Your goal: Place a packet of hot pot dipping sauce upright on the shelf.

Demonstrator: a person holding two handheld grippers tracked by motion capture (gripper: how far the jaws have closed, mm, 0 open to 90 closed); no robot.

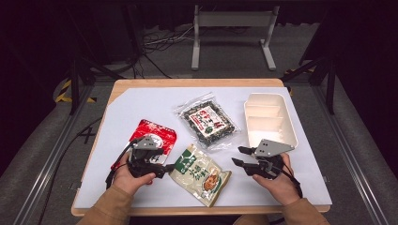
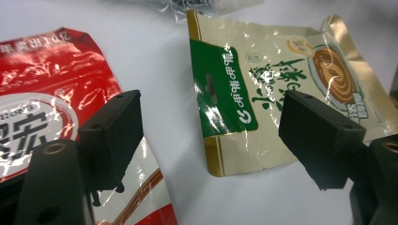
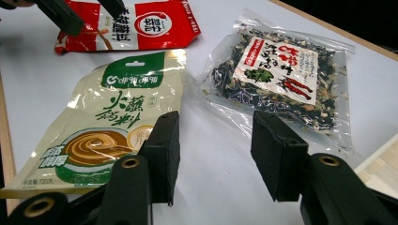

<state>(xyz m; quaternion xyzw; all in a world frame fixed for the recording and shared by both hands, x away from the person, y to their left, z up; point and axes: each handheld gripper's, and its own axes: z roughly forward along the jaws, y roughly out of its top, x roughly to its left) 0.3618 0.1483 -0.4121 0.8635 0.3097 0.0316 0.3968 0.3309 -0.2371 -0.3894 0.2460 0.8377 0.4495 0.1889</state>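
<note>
Three food packets lie on the white table sheet (image 1: 141, 101). A red packet (image 1: 155, 133) (image 2: 42, 93) (image 3: 141, 23) lies at the left. A beige and green packet (image 1: 199, 173) (image 2: 277, 79) (image 3: 103, 122) sits at front centre. A clear packet of dark dried mix (image 1: 209, 122) (image 3: 281, 75) lies behind it. My left gripper (image 1: 170, 164) (image 2: 211, 126) stands open low over the table, its jaws either side of the beige packet's green top edge, nothing pressed. My right gripper (image 1: 238, 156) (image 3: 216, 140) hangs open and holds nothing, right of the beige packet.
A cream divided box (image 1: 270, 119) stands at the right, just behind my right gripper. The wooden table edge (image 1: 197, 83) runs along the back. A white metal stand (image 1: 232, 33) and cables sit on the floor beyond.
</note>
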